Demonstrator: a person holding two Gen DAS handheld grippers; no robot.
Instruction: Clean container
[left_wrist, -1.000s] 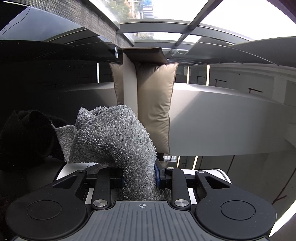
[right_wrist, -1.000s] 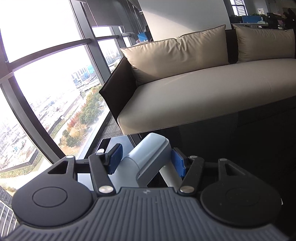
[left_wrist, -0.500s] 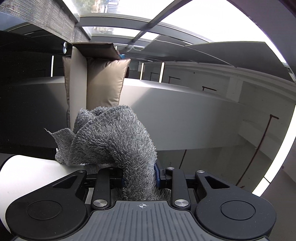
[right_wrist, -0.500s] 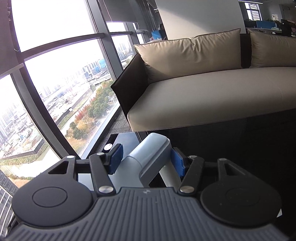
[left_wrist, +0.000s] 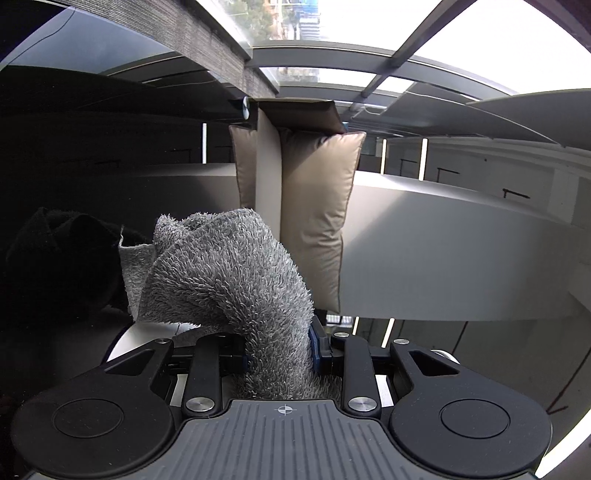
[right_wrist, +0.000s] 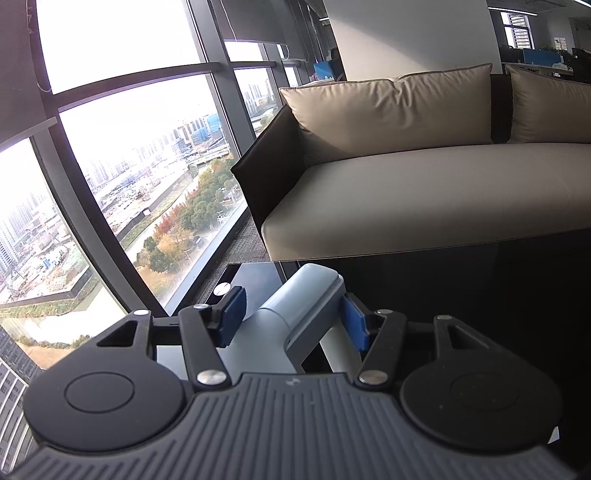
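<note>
Gripping grey cloth (left_wrist: 236, 280), left claw (left_wrist: 277, 347); right claw (right_wrist: 291, 317) around container handle (right_wrist: 303, 299).

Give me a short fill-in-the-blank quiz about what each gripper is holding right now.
1. The left gripper is shut on a fluffy ___ cloth.
2. The right gripper has its jaws around a pale blue-grey ___.
3. Behind the black table stands a beige ___.

Missing words: grey; handle; sofa
</note>
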